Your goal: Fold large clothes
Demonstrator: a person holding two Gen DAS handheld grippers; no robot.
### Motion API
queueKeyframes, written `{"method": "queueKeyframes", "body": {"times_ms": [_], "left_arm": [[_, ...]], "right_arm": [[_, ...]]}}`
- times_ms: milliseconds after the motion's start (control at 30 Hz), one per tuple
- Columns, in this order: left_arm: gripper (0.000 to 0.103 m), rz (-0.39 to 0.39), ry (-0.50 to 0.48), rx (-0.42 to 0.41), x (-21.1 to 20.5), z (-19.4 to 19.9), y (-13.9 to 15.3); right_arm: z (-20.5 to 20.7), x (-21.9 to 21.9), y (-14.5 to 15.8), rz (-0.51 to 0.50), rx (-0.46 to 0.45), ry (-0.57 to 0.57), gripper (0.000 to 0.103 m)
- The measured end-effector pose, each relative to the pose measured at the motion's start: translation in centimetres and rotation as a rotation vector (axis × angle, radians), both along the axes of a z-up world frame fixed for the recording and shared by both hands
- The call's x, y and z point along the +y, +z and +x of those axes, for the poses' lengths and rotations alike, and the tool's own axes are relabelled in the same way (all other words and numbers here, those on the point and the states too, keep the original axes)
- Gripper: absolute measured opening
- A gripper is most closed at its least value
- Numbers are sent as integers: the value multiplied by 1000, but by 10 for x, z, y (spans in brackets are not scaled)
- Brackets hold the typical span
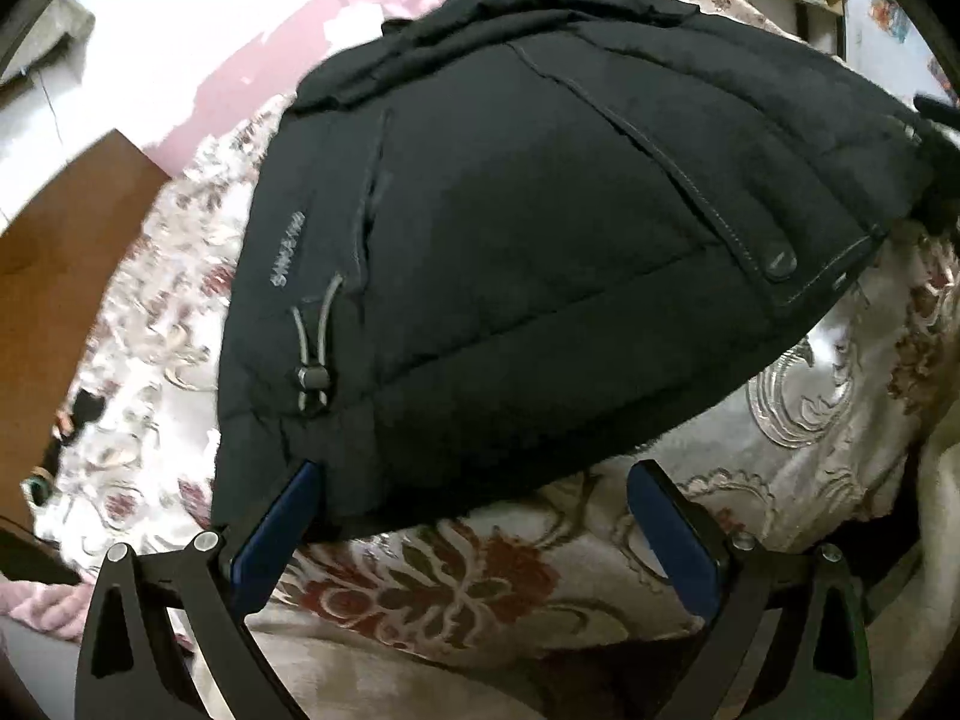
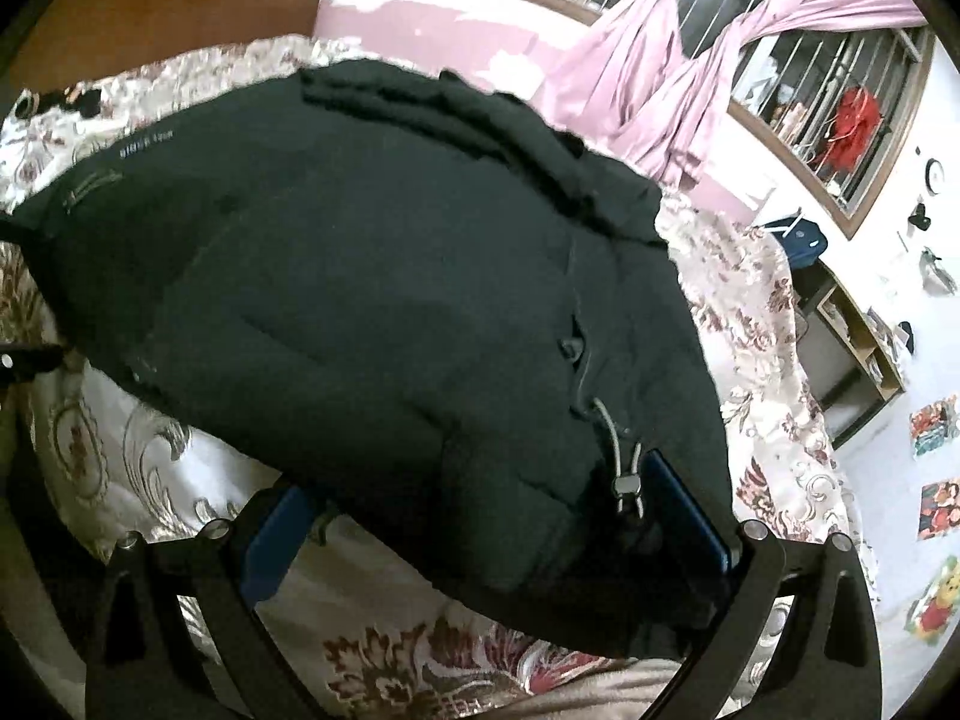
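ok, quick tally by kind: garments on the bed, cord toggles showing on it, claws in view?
Black padded jacket: 1
Cord toggles at the hem: 2 (one per wrist view)
Claws: 2, left claw, right claw, both open
Total: 5

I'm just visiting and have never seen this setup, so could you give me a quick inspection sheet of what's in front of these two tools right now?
Surface: bed under a cream bedspread with red floral print.
Job's things: black padded jacket lying spread on it, grey elastic drawcord with toggle at the hem.
Clutter: small dark items at the bedspread's far edge, unclear.
Grippers: left hand-held gripper open at the hem; right hand-held gripper open, hem between its blue fingers.
Cables: nothing seen.
Surroundings: pink curtains, barred window, wooden shelf, wall stickers.
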State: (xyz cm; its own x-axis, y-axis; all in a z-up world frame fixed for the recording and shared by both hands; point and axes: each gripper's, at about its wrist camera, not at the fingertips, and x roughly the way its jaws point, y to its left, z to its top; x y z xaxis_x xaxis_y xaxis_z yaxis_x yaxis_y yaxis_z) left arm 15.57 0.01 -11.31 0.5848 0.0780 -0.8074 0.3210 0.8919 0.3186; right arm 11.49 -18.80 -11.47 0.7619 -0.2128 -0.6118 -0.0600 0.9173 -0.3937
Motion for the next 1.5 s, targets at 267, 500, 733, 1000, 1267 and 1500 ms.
{"method": "queueKeyframes", "body": {"times_ms": [267,500,733,1000,1267,1500], "left_arm": [[103,28,-74,-16,-15,-11,-2],[101,28,-8,-14,-3,-1,-3],[63,-13,85,-47,14,10,5],[49,-61,157,-86,27,13,8],[37,-77,146,-121,27,13,12],[26,-125,164,-151,31,12,17]], "right_arm": [[12,-28,15,116,-134,-5,101],[17,-40,24,158,-200,1,101],[18,-36,25,156,-226,7,101],[13,-22,9,45,-166,16,101],[37,-18,-16,-14,14,-74,101],[19,-16,5,-2,-127,-94,96]]}}
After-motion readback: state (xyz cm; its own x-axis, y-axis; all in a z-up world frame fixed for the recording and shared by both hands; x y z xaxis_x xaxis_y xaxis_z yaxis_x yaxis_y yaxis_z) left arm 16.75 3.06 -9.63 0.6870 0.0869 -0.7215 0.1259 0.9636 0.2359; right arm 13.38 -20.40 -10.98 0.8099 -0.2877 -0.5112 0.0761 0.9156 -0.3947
